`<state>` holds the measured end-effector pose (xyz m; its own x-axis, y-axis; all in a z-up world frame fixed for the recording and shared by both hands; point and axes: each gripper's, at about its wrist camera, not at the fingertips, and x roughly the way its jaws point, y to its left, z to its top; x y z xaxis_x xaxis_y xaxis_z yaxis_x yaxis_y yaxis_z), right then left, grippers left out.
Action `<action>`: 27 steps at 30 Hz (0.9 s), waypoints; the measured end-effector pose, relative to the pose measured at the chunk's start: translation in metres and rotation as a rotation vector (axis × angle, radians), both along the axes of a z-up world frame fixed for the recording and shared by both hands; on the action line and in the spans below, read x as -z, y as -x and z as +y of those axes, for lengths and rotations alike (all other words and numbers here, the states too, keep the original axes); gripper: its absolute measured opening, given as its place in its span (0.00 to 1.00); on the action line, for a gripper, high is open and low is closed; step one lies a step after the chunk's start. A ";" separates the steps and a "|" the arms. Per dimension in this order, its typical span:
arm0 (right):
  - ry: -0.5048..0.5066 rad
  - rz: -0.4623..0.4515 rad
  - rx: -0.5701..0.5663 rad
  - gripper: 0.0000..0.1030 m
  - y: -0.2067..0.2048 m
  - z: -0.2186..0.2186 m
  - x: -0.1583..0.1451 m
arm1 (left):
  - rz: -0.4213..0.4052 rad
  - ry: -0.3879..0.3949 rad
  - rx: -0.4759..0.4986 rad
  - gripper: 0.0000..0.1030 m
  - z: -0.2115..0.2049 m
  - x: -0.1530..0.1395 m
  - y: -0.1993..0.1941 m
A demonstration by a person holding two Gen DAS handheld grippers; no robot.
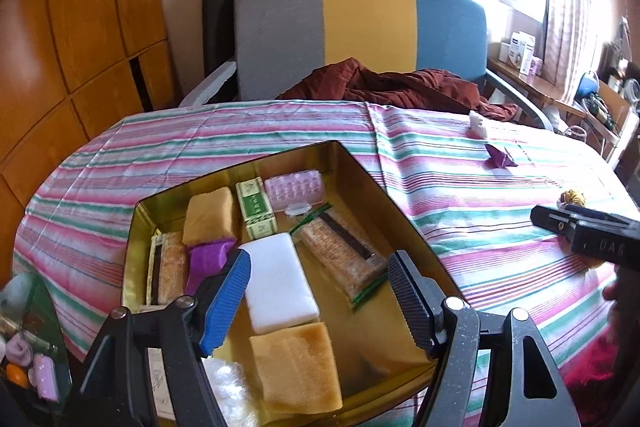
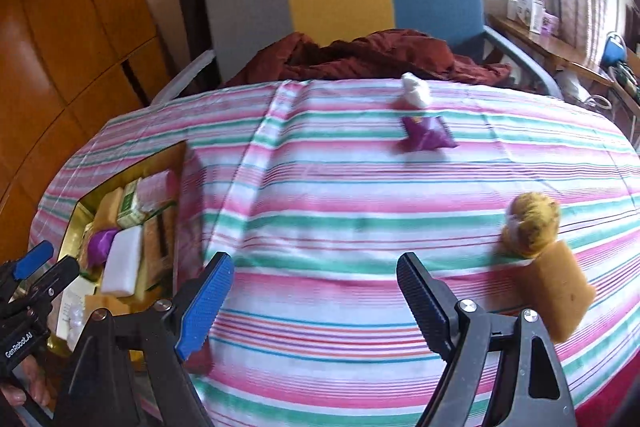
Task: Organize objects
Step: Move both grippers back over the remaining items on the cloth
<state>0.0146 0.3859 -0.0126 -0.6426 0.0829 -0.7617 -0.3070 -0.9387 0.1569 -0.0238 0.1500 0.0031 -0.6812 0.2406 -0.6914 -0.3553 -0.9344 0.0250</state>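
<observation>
Progress read: mostly packed, a few strays left.

Gold tin (image 1: pixel 362 167) sits on the striped bench (image 1: pixel 460 195), left of centre. Already inside: white block (image 1: pixel 278 285), two tan sponges (image 1: pixel 210 215) (image 1: pixel 296 367), green box (image 1: pixel 256 207), pink blister pack (image 1: pixel 294 187), purple piece (image 1: pixel 208 259), two bagged wafer bars (image 1: pixel 342 253) (image 1: pixel 166 271), plus a clear plastic bit at the near corner. They lie fairly flat, side by side, with some bare floor at the right wall.

Left claw (image 1: pixel 320 297) hangs over the tin, pointing down into it. Jaws spread, nothing between the pads. The white block shows through the gap, but I see no contact.

Right claw (image 2: pixel 316 297) is over open bench, jaws spread wide and empty. Frame is slightly smeared.

Still loose on the bench:
- tan sponge (image 2: pixel 558 291), just right of the right claw, partly hidden behind its right finger
- yellow-brown yarn-like ball (image 2: pixel 530 223), touching or just beside that sponge's far end
- purple folded paper (image 2: pixel 428 137), mid-bench, far side
- white wad (image 2: pixel 416 93), just beyond the purple one, near the far edge by the red cloth (image 2: pixel 360 59) on the chair

Judgement: roughly two thirds done, four items to go if all belong in the tin. Nearest pick for the right claw looks like the sponge or the ball; the pair sit so close that a grab may drag both. Far items need a longer reach. Tin room looks adequate.
</observation>
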 end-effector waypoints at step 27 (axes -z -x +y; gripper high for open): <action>-0.032 0.007 0.310 0.83 -0.023 0.172 -0.003 | -0.003 0.070 0.197 0.70 0.103 -0.007 0.021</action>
